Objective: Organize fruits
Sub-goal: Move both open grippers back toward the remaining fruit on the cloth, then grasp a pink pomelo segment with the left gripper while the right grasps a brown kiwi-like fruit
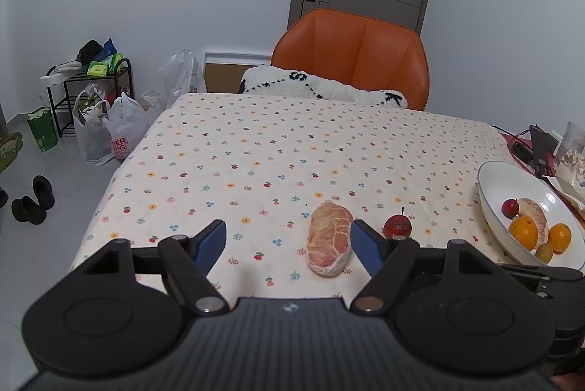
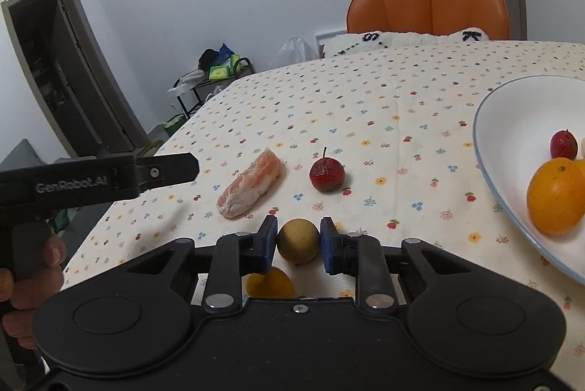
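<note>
Left wrist view first: your left gripper (image 1: 287, 241) is spread wide with nothing between its fingers, hovering low by the table's near edge. The pomelo piece (image 1: 330, 239) lies on the tablecloth (image 1: 256, 149) just inside the right finger, and the red fruit (image 1: 397, 225) sits right beside it toward the bowl (image 1: 488, 208). That bowl is over by the right edge and already has two oranges, a pomelo chunk, a red fruit and a small brownish one in it.

Right wrist view: your right gripper (image 2: 298, 241) has its blue pads on either side of a yellow-green fruit (image 2: 298, 241), closed on it or near enough, so I'd call this the grab step. Can't tell if it's off the cloth yet. An orange (image 2: 270, 282) peeks out just under the gripper at the near edge. The bowl's rim (image 2: 486, 168) is off to the right.

Next move, I reckon: lift it clear, swing right over the rim, and let go gently so it doesn't knock the oranges. Round fruit, so don't squeeze off-centre.
</note>
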`<state>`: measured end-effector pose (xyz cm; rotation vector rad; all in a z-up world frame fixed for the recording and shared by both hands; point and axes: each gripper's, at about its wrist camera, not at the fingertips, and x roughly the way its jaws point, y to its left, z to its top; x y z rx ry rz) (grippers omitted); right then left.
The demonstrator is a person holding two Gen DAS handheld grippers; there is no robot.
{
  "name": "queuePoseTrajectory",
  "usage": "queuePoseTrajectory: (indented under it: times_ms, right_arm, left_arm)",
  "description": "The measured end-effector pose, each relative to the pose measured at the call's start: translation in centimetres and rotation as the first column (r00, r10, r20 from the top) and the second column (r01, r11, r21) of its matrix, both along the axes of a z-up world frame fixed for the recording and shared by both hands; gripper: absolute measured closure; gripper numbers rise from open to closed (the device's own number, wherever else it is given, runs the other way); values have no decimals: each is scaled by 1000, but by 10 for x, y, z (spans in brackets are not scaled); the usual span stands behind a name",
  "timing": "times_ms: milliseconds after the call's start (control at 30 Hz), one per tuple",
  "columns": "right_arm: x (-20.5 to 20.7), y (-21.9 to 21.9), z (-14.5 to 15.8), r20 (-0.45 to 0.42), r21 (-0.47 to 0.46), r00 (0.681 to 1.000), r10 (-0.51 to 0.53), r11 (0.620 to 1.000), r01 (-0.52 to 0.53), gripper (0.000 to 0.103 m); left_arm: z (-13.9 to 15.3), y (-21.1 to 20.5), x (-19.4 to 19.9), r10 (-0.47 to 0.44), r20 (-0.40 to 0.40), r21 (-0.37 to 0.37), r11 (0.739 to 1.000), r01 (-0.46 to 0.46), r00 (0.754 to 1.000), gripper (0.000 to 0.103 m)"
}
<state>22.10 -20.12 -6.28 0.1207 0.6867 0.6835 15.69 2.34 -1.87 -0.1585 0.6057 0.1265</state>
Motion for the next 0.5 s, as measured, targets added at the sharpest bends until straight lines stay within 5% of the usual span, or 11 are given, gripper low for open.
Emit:
queuePoseTrajectory:
  times_ms: [367,500]
  right_arm:
    - [5,-21,13,44,29,998,-43,999,41,79]
    - [4,-29,16,57,31,996,-62,998,61,79]
  left_arm:
    - [-14,-13,23,-23,-27,-10,1000,23,999,34]
    - [-22,-16,33,-40,-44,-29,999,38,998,44]
